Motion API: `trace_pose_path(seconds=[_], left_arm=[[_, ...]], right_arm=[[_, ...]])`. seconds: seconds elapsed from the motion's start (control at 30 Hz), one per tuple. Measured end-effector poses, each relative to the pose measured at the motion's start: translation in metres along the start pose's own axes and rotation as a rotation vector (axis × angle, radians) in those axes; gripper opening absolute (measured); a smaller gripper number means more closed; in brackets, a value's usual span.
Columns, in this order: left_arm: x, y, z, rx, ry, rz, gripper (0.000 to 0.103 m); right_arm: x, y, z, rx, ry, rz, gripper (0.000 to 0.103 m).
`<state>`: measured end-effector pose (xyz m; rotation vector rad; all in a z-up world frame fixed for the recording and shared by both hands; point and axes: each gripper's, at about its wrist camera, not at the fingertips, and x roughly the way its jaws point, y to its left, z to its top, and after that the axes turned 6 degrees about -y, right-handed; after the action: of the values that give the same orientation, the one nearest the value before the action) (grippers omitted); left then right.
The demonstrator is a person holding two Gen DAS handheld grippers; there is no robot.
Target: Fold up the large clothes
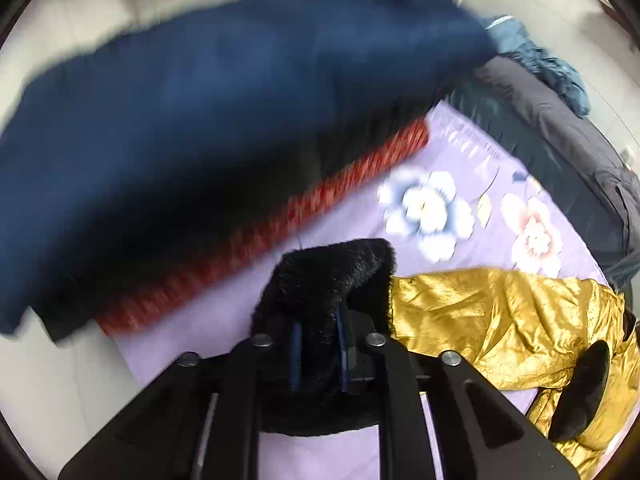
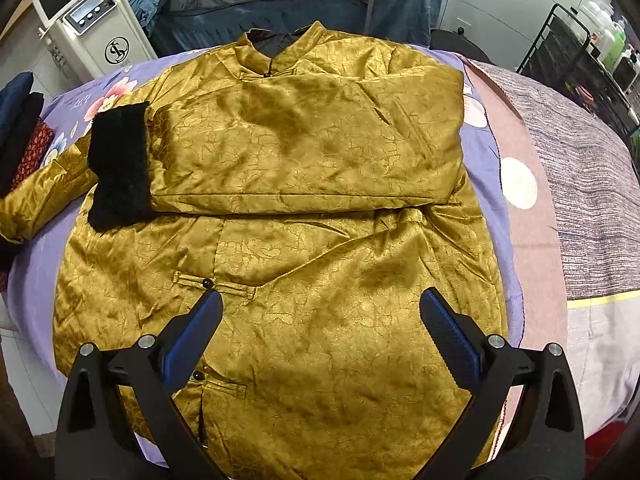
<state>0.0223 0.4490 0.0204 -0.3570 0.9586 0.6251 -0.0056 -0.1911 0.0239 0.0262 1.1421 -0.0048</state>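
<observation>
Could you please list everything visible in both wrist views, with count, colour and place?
jacket: one, gold, spread flat on the bed, one sleeve folded across its chest
fur cuffs: two, black, one on the folded sleeve, one held in the left tongs
bedsheet: one, lilac with flowers, under the jacket
stacked clothes: a pile, navy, black and red, on the bed's edge beside the jacket
white machine: one, on the floor beyond the bed
black rack: one, far right, holding bottles
left tongs: shut on a cuff
right tongs: open above the jacket hem
</observation>
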Motion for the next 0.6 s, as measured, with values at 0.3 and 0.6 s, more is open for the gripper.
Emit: trace_pose_path(seconds=[0.3, 0.6], left_arm=[[-0.041, 0.072, -0.026, -0.249, -0.161, -0.187, 0.095], [0.007, 0.061, -0.072, -0.056, 0.000, -0.136, 0.095]], right_arm=[[-0.002, -0.012, -0.005, 0.069, 0.019, -0.019, 0.098], [0.007, 0.015, 0.000, -0.009, 0.047, 0.011, 0.098]])
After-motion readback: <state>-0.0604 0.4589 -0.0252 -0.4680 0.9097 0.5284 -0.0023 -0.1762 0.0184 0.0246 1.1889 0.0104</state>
